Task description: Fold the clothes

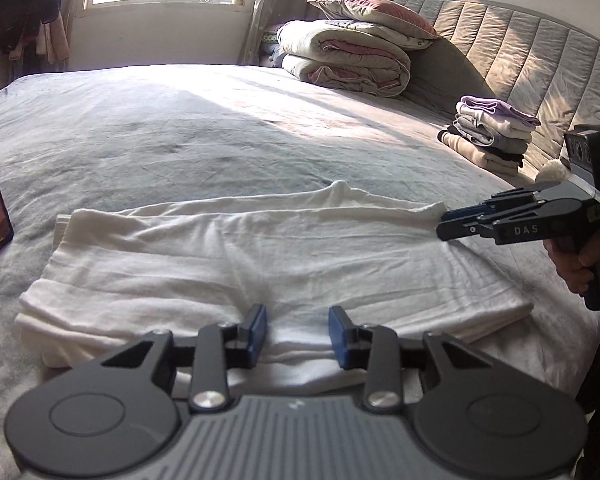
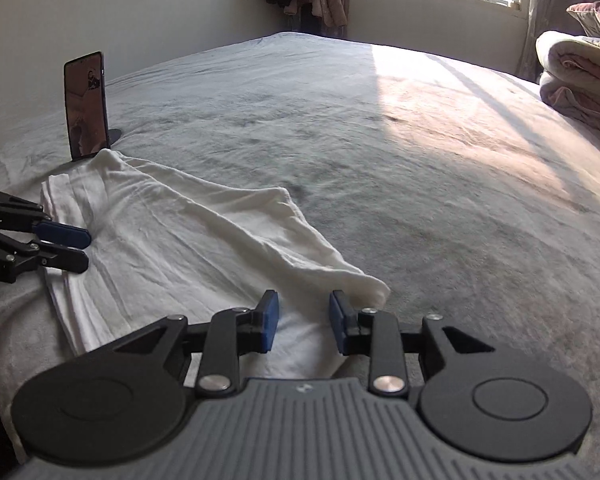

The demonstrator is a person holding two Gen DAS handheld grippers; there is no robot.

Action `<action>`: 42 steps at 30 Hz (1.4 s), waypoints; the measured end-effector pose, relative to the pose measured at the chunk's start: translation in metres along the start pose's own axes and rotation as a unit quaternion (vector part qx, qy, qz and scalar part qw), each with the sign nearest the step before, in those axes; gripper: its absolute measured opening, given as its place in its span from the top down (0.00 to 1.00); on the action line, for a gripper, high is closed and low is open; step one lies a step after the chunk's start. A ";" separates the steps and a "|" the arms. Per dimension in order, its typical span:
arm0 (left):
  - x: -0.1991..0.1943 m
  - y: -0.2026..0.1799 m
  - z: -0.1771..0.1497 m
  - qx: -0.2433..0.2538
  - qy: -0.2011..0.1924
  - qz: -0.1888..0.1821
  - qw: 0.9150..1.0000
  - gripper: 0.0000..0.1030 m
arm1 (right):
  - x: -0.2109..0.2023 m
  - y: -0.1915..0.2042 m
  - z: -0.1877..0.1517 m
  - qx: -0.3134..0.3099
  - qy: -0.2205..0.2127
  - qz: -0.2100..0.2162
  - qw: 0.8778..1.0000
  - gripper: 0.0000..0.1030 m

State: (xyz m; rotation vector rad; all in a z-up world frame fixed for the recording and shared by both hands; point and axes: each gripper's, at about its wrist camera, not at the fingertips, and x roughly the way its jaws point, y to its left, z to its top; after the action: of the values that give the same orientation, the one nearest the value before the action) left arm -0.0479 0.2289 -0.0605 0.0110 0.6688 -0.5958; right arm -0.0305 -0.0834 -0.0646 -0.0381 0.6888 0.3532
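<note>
Lying lengthwise-folded across lower centre of both views: white garment [image 1: 260, 264]. Left gripper [image 1: 297, 334] and right gripper [image 2: 303, 326] both gaping, empty, over near edge. Risk: pinching top layer only, fold sliding apart; far corner already bunched.

The right gripper [image 2: 303, 326] is hovering with jaws apart over the white garment [image 2: 188, 240]; the left gripper [image 2: 74, 248] is sitting at nine o'clock, a phone [image 2: 86, 106] standing at ten.
</note>
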 end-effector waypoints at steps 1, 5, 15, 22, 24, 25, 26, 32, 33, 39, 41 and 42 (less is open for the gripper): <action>-0.001 0.000 0.000 -0.004 -0.003 0.000 1.000 0.64 | -0.008 -0.004 -0.005 0.014 -0.004 -0.002 1.000 0.68; -0.005 -0.003 0.004 -0.031 -0.027 -0.021 0.999 0.64 | -0.035 -0.005 -0.026 0.034 -0.015 0.000 0.999 0.68; 0.016 -0.059 -0.002 0.076 -0.013 -0.030 0.997 0.57 | -0.042 0.037 -0.053 -0.017 -0.011 -0.005 1.000 0.57; 0.010 -0.068 -0.004 0.090 -0.023 -0.028 0.995 0.55 | -0.063 0.007 -0.060 0.094 -0.008 0.017 0.995 0.55; 0.008 -0.076 -0.003 0.098 -0.033 -0.043 0.994 0.55 | -0.063 -0.003 -0.058 0.151 0.003 0.044 0.987 0.55; 0.008 -0.080 -0.004 0.103 -0.038 -0.052 0.993 0.55 | -0.063 -0.008 -0.057 0.180 0.008 0.058 0.982 0.55; 0.007 -0.085 -0.004 0.110 -0.043 -0.059 0.991 0.56 | -0.062 -0.013 -0.056 0.208 0.016 0.069 0.976 0.55; 0.010 -0.117 -0.004 0.156 -0.050 -0.093 0.982 0.56 | -0.049 -0.033 -0.054 0.333 0.078 0.143 0.929 0.54; 0.011 -0.121 -0.005 0.163 -0.048 -0.098 0.981 0.56 | -0.047 -0.034 -0.055 0.347 0.088 0.158 0.920 0.54; 0.018 -0.144 -0.009 0.201 -0.037 -0.112 0.972 0.56 | -0.042 -0.037 -0.062 0.389 0.102 0.167 0.900 0.88; 0.019 -0.152 -0.010 0.215 -0.036 -0.115 0.969 0.56 | -0.044 -0.039 -0.063 0.398 0.099 0.174 0.895 0.92; 0.020 -0.156 -0.011 0.223 -0.036 -0.114 0.968 0.56 | -0.046 -0.040 -0.063 0.401 0.096 0.177 0.893 0.92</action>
State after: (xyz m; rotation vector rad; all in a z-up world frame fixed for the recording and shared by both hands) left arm -0.1235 0.0907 -0.0532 0.3341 0.4564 -0.9558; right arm -0.0888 -0.1446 -0.0874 0.8627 0.9999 0.3937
